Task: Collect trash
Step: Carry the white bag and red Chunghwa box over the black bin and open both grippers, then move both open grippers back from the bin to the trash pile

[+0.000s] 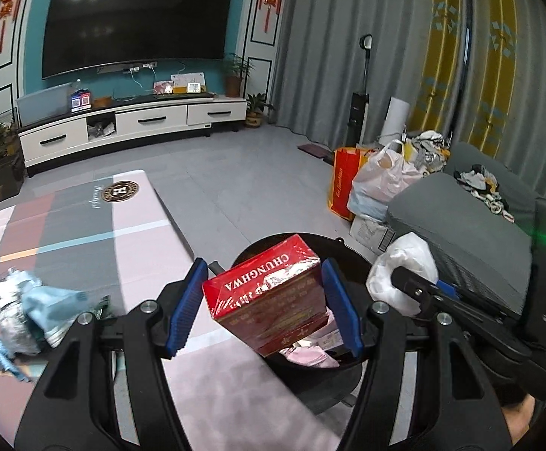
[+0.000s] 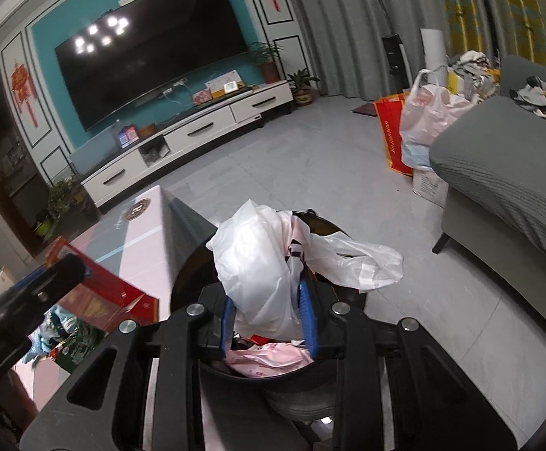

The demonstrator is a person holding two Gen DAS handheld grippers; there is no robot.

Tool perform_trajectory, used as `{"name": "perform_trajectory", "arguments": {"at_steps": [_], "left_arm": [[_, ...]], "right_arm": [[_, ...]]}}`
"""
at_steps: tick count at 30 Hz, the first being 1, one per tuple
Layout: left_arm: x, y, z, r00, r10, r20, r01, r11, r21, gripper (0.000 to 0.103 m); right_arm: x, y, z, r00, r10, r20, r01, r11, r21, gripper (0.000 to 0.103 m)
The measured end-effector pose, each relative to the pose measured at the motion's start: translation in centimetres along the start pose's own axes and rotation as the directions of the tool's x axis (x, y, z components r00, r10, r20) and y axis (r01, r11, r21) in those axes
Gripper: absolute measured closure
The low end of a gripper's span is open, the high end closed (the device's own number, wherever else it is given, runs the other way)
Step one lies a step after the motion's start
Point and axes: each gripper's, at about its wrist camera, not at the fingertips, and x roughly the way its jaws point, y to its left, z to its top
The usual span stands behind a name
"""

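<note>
In the left wrist view my left gripper [image 1: 263,302] is open, its blue pads apart on either side of a red Chunghwa carton [image 1: 269,295] that tilts into the black trash bin [image 1: 352,253] beside the table; the pads show gaps to the carton. In the right wrist view my right gripper [image 2: 269,317] is shut on a white plastic bag [image 2: 265,263] and holds it over the same bin [image 2: 322,225], which holds pink wrappers [image 2: 269,357]. The carton also shows in the right wrist view [image 2: 111,293], and the bag in the left wrist view [image 1: 404,274].
A low table with a pink and grey cloth [image 1: 85,233] carries crumpled blue and silver trash [image 1: 21,308]. A grey sofa [image 2: 506,173] stands right of the bin. Filled bags [image 1: 378,180] sit on the floor by the curtain. A TV cabinet [image 1: 134,124] lines the far wall.
</note>
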Motion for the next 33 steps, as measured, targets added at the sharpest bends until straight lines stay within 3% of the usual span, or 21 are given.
{"name": "perform_trajectory", "arguments": {"at_steps": [9, 18, 23, 25, 33], "left_arm": [[5.3, -2.7, -0.7, 0.997, 0.028, -0.068, -0.026, 0.999, 0.040, 0.039], [8.5, -2.6, -2.1, 0.990, 0.044, -0.137, -0.040, 0.999, 0.035, 0.039], [8.8, -1.8, -2.6, 0.989, 0.046, -0.144, -0.044, 0.999, 0.013, 0.035], [8.5, -1.6, -2.7, 0.989, 0.041, -0.142, -0.040, 0.999, 0.010, 0.030], [5.7, -0.2, -2.6, 0.994, 0.045, -0.095, -0.048, 0.999, -0.023, 0.020]], "right_arm": [[1.3, -2.2, -0.1, 0.999, -0.025, -0.034, 0.026, 0.999, 0.028, 0.073], [3.4, -2.4, -0.4, 0.996, -0.021, -0.087, 0.025, 0.999, 0.046, 0.073], [4.6, -1.9, -0.4, 0.993, -0.037, -0.114, 0.043, 0.998, 0.047, 0.066], [4.7, -1.9, -0.5, 0.992, -0.046, -0.120, 0.052, 0.997, 0.048, 0.057], [4.2, -1.8, -0.2, 0.993, -0.056, -0.103, 0.061, 0.997, 0.047, 0.048]]}}
